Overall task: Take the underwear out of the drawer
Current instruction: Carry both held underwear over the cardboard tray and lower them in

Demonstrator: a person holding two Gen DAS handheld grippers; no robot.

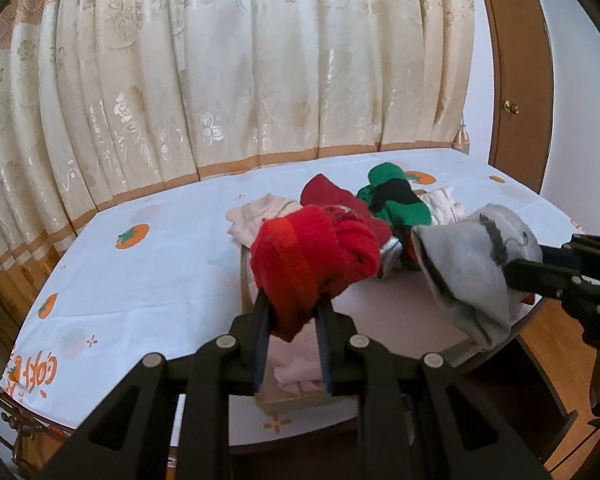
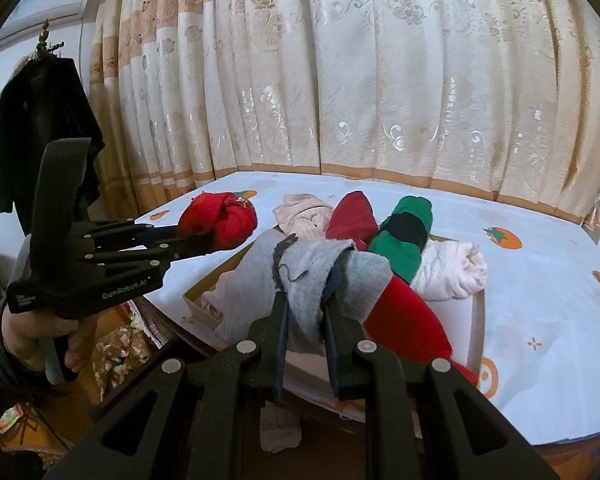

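Grippers are each clamping a soft bundle: left gripper (image 1: 290, 320) pinching the red roll (image 1: 314, 256); right gripper (image 2: 304, 320) squeezing the limp grey cloth (image 2: 316, 276); both probably light, best gripped mid-fold.

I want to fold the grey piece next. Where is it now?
The grey garment is clamped in the right tool, held above the box's near edge; in the left wrist view it hangs right of the red garment.

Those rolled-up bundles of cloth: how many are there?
6 at least: red roll in the left gripper, grey roll in the right gripper, and pink, dark red, green-and-black and white rolls in the box. More may be hidden.
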